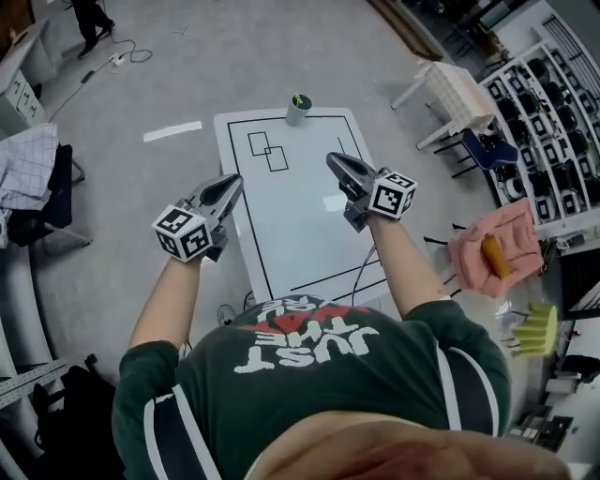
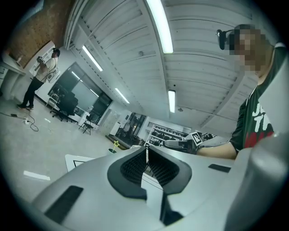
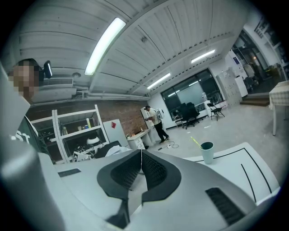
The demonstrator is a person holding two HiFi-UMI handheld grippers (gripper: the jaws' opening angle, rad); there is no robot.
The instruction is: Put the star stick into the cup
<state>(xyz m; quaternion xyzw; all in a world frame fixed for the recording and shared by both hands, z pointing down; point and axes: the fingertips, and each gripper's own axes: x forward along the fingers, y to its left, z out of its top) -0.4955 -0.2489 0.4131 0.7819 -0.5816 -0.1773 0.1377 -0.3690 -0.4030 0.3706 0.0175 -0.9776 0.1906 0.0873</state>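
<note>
A teal cup (image 1: 297, 112) stands at the far edge of the white table (image 1: 309, 234), and the yellow-green star stick (image 1: 298, 99) stands up out of it. The left gripper view shows the cup (image 2: 112, 150) far off with the star (image 2: 116, 143) above its rim. In the right gripper view the cup (image 3: 207, 152) has the stick (image 3: 195, 141) leaning out to the left. My left gripper (image 1: 234, 180) hovers over the table's near left edge, shut with nothing in it (image 2: 146, 147). My right gripper (image 1: 330, 159) hovers over the table's near right, also shut and empty (image 3: 141, 151).
Black outlines of rectangles (image 1: 267, 150) are marked on the table. A white stool (image 1: 450, 89) and shelves (image 1: 553, 103) stand at the right, with a pink chair (image 1: 497, 248) nearer. A chair with clothes (image 1: 37, 187) is at the left. A person (image 1: 92, 19) stands far back.
</note>
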